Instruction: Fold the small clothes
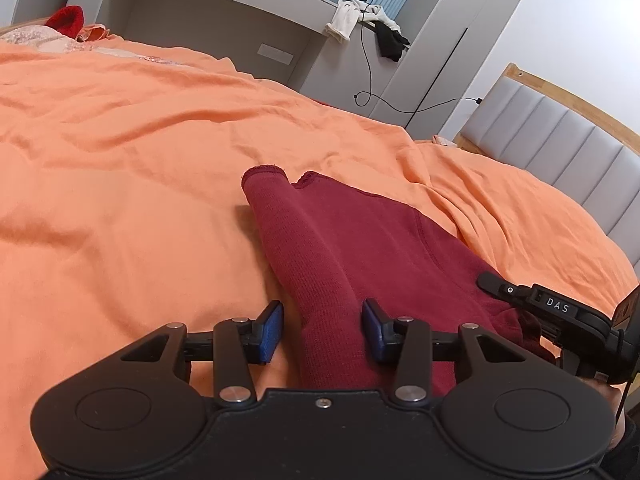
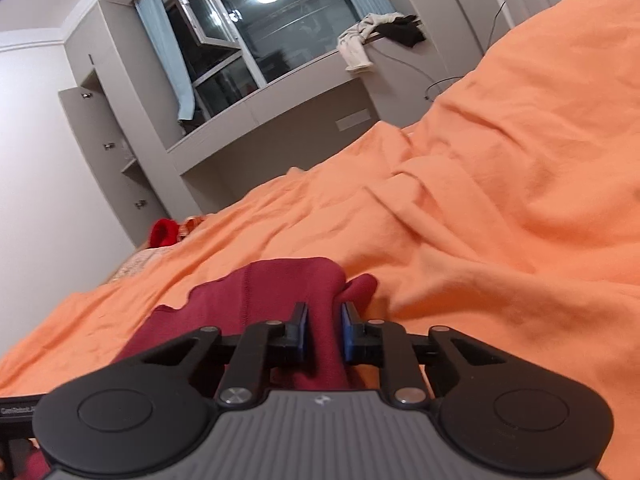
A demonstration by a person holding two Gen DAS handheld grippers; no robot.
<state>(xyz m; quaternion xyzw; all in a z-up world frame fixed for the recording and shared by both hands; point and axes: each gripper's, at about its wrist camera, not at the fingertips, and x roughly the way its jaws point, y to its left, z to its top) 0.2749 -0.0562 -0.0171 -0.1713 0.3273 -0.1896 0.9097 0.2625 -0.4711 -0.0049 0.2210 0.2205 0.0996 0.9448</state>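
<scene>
On the orange bedsheet I treat the maroon knit garment as soft and limp; left gripper released astride its sleeve; right gripper clenched on a bunched fold; grasp hems.

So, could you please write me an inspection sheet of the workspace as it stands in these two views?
Surface: bed under a rumpled orange sheet.
Job's things: dark red garment lying on the sheet, one sleeve stretched out.
Clutter: bright red item at the far end of the bed; pale and black clothes draped on the ledge.
Grippers: left gripper open, sleeve between its pads but not pinched; right gripper shut on the garment.
Cables: black cable hanging from the ledge, trailing towards the headboard.
Surroundings: grey cabinets, window with one pane open, white walls.
</scene>
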